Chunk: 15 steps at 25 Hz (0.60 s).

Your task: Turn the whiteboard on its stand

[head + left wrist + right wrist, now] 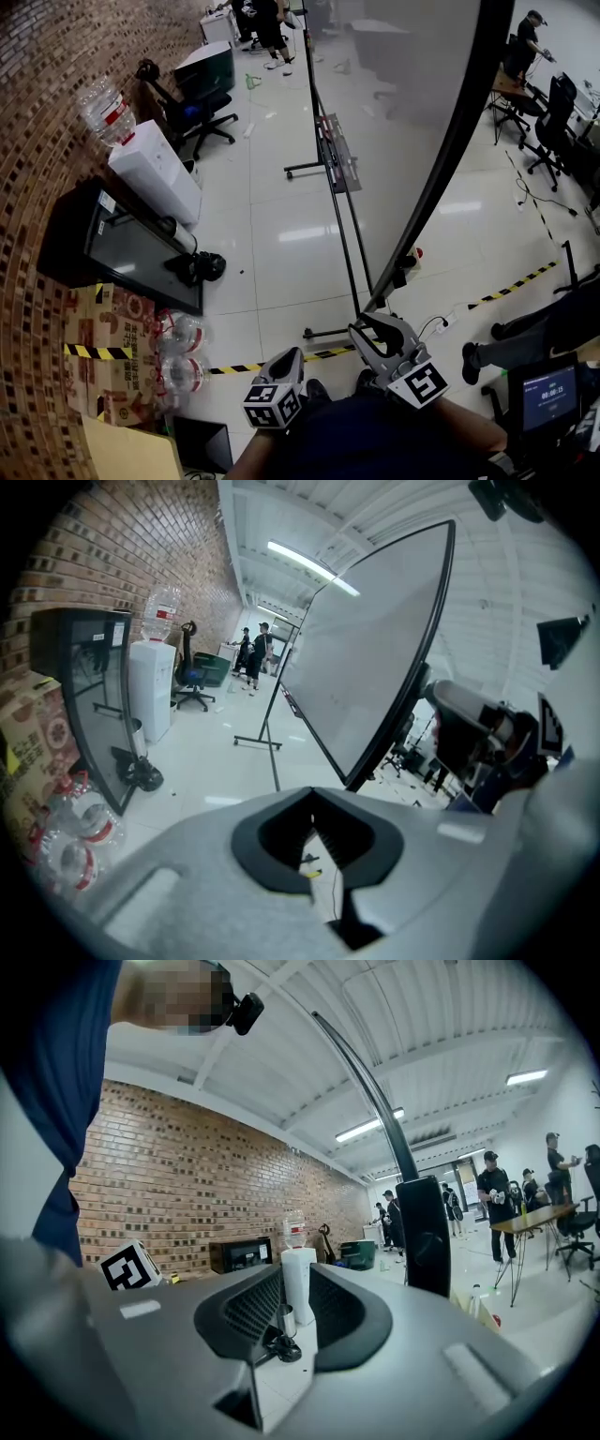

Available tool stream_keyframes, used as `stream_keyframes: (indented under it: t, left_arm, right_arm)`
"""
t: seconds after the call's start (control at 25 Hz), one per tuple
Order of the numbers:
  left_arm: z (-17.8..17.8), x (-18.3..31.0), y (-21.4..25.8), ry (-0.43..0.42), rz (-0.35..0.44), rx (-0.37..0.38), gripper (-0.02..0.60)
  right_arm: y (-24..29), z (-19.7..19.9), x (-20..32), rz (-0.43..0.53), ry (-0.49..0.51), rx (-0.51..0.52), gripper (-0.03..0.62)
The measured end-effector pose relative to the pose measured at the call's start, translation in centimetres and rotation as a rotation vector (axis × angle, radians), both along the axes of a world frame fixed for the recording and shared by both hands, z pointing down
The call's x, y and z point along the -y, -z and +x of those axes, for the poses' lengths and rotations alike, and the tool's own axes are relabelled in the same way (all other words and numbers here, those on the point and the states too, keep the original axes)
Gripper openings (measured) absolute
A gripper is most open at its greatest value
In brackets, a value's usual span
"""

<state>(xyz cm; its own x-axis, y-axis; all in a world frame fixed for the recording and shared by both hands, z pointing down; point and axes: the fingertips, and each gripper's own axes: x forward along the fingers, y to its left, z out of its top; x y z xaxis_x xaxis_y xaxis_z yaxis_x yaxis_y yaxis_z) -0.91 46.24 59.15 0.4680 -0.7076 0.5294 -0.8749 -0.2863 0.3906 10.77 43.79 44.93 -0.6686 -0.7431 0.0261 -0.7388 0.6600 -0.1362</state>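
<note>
The whiteboard is a large grey panel in a black frame, tilted over on its black wheeled stand; its lower edge slopes down to just past my grippers. It fills the middle of the left gripper view as the whiteboard. In the right gripper view only the board's curved black edge and a black bracket show. My left gripper is shut and holds nothing. My right gripper sits beside the frame's lower end, shut, with nothing between its fingers.
A white water dispenser, a black screen, cardboard boxes and water bottles line the brick wall at left. Yellow-black tape crosses the floor. Office chairs and people stand at the back; a seated person's leg is at right.
</note>
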Motion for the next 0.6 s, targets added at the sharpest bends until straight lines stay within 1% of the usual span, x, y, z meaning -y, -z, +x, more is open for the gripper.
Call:
stream_keyframes:
  t: [0.6]
  left_arm:
    - [0.53, -0.48, 0.04, -0.022, -0.012, -0.003, 0.006]
  right_arm:
    - [0.97, -0.03, -0.62, 0.029, -0.007, -0.007, 0.097]
